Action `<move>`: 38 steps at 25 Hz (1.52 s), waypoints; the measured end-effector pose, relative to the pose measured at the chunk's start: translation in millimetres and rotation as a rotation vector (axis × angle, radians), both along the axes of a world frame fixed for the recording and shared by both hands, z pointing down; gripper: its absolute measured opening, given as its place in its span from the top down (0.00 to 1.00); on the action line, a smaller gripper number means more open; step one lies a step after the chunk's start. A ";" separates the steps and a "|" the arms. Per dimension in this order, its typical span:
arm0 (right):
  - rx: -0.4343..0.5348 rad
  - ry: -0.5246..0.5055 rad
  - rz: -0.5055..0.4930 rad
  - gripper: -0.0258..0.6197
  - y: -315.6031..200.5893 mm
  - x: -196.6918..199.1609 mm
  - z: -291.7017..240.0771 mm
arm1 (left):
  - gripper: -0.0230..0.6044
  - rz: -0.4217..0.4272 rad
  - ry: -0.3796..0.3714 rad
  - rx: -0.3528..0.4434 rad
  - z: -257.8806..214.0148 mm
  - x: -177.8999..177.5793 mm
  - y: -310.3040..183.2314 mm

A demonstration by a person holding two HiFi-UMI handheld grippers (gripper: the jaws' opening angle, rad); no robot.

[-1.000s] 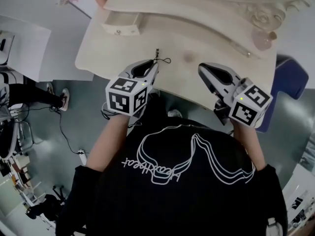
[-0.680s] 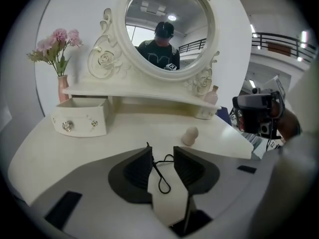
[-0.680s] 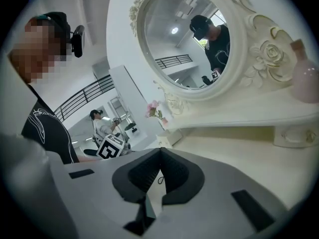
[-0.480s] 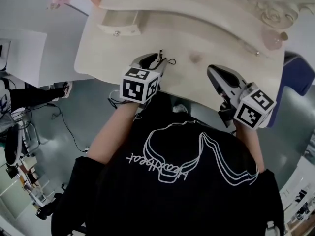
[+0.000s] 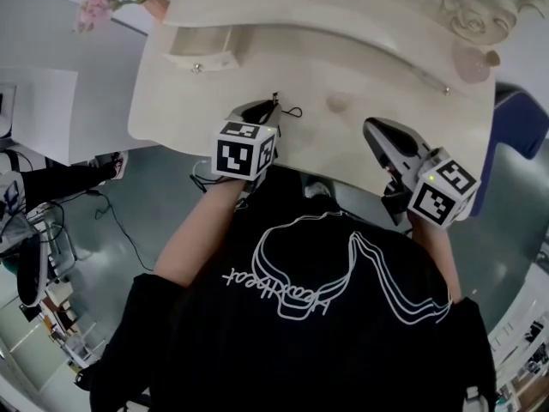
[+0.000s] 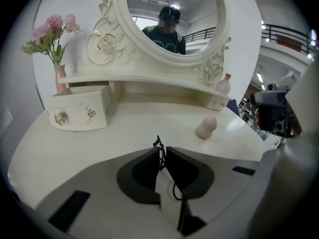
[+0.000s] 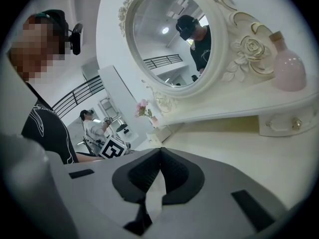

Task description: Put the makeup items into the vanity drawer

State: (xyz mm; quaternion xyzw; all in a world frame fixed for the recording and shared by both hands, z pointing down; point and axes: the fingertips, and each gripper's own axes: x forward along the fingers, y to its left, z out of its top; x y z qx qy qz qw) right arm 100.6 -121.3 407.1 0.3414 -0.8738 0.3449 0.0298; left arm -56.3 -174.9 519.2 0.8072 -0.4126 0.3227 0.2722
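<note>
My left gripper hangs low over the front of the cream vanity top. Its jaws have just been closing and are shut on a thin black wiry item, whose tip and loop stick out past the fingertips. The left gripper points toward the open small drawer, which is at the back left. A pink makeup sponge stands right of centre. My right gripper is shut and empty at the table's front right edge, seen close up.
A pink bottle stands on the right shelf, above a closed drawer. A vase of pink flowers sits at the back left. The oval mirror rises behind. A blue chair is at the right.
The left gripper has sunk and moved forward over the tabletop, with the black item still between its jaws. The right gripper has dropped slightly near the front edge.
</note>
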 end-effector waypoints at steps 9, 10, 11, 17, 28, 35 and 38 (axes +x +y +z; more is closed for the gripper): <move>0.005 -0.003 0.019 0.95 -0.3 4.8 -0.3 | 0.91 -0.015 -0.005 -0.009 -0.2 -2.4 -0.2; 0.005 -0.003 0.021 0.95 -0.5 5.2 0.0 | 0.92 -0.016 -0.005 -0.008 -1.0 -3.1 -0.7; 0.004 -0.003 0.023 0.95 -0.8 5.6 0.0 | 0.92 -0.017 -0.003 -0.007 -2.2 -3.9 -1.1; 0.007 0.001 0.028 0.95 -4.9 4.1 -4.1 | 0.92 -0.018 0.010 0.002 -11.2 -10.0 -3.0; 0.025 0.021 0.007 0.95 -21.4 -19.5 -17.3 | 0.93 -0.009 0.071 0.038 -45.3 -32.8 -14.5; 0.045 0.029 0.004 0.95 -40.7 -47.3 -29.0 | 0.93 0.011 0.126 0.093 -74.8 -58.3 -35.7; 0.053 0.038 0.001 0.96 -49.4 -60.7 -33.4 | 0.93 0.023 0.149 0.131 -91.5 -70.1 -48.6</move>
